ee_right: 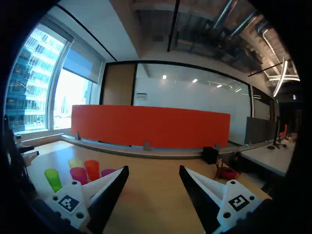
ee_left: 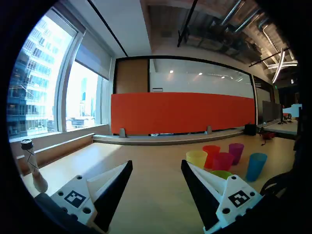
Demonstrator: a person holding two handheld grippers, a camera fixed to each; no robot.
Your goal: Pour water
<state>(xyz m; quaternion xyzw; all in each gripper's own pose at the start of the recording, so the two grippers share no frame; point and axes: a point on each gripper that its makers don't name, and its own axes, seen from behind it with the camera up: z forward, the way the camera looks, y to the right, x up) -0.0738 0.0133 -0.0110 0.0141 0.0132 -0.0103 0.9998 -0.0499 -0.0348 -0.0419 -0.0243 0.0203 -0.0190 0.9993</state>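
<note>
In the left gripper view a cluster of plastic cups stands on the wooden table [ee_left: 156, 187]: a yellow cup [ee_left: 196, 158], a red cup [ee_left: 211, 154], a pink cup [ee_left: 223, 161], a purple cup [ee_left: 236, 151], a blue cup [ee_left: 256, 165] and a green cup [ee_left: 221, 174] partly behind the right finger. A clear bottle with a dark cap [ee_left: 33, 165] stands at far left. My left gripper [ee_left: 156, 171] is open, empty, short of the cups. In the right gripper view my right gripper [ee_right: 154, 175] is open and empty; the green cup [ee_right: 52, 178], pink cup [ee_right: 79, 175], red cup [ee_right: 92, 169] and yellow cup [ee_right: 75, 162] stand to its left.
An orange partition [ee_left: 181, 113] runs along the table's far edge. Tall windows [ee_left: 39, 85] line the left wall. Another desk [ee_right: 269, 156] with a dark box [ee_right: 210, 155] and red item [ee_right: 226, 172] near it lies right.
</note>
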